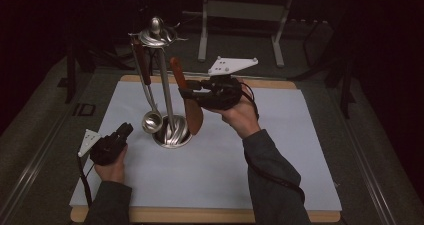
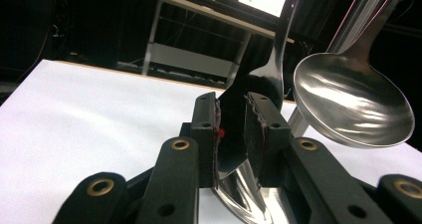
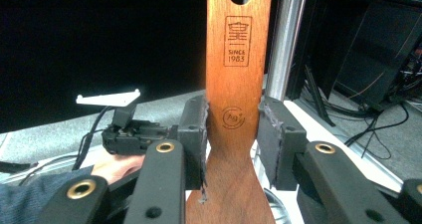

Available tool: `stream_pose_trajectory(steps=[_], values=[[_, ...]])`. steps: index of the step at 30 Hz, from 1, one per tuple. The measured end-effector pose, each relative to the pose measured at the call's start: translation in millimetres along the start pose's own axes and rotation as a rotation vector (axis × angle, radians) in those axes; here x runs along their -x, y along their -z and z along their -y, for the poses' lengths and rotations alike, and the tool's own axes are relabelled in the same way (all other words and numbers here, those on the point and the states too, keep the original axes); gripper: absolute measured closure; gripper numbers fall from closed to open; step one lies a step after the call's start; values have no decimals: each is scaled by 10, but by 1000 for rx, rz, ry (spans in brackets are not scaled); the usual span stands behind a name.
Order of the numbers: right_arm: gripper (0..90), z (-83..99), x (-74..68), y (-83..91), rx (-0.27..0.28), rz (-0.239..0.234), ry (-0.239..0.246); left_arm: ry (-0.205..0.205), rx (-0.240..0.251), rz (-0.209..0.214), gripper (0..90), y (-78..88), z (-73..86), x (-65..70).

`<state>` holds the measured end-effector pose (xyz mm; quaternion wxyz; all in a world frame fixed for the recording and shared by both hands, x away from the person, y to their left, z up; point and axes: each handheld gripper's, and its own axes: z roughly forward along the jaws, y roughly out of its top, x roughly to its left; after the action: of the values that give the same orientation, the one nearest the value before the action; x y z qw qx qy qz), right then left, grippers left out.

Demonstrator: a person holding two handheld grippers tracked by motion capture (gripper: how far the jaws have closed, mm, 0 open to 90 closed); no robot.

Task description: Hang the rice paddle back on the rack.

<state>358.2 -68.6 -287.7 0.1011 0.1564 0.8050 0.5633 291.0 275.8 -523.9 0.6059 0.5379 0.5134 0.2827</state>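
A metal utensil stand rises from a round swirled base on the white mat. A steel ladle hangs from its top, and its bowl looms close on the right in the left gripper view. My right gripper is shut on the neck of a wooden spatula, held upright beside the pole; the pads clamp the handle from both sides. My left gripper rests low on the mat, left of the base. A shiny metal edge lies between its jaws; contact is unclear.
The white mat covers a wooden board. A metal frame stands on the floor beyond the table. In the right gripper view the other hand and its gripper show farther off, with cables on the floor at right.
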Motion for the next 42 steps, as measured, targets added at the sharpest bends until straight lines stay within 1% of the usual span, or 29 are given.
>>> stream_pose_trajectory(steps=[6, 11, 28, 39, 42], values=[[663, -31, -1, 26, 4, 16, 2, -1, -1, 2, 756, 1, -2, 5], [663, -79, -9, 36, 8, 22, 12, -2, -1, 4, 756, 2, -2, 6], [663, -163, 5, 83, 23, 39, 10, -2, 0, 6, 756, -1, -3, 7], [663, -203, 11, 55, 18, 41, 13, 0, 1, 6, 755, 2, -6, 6], [663, -220, -7, 38, 19, 42, 15, 0, 2, 6, 755, 2, -6, 7]])
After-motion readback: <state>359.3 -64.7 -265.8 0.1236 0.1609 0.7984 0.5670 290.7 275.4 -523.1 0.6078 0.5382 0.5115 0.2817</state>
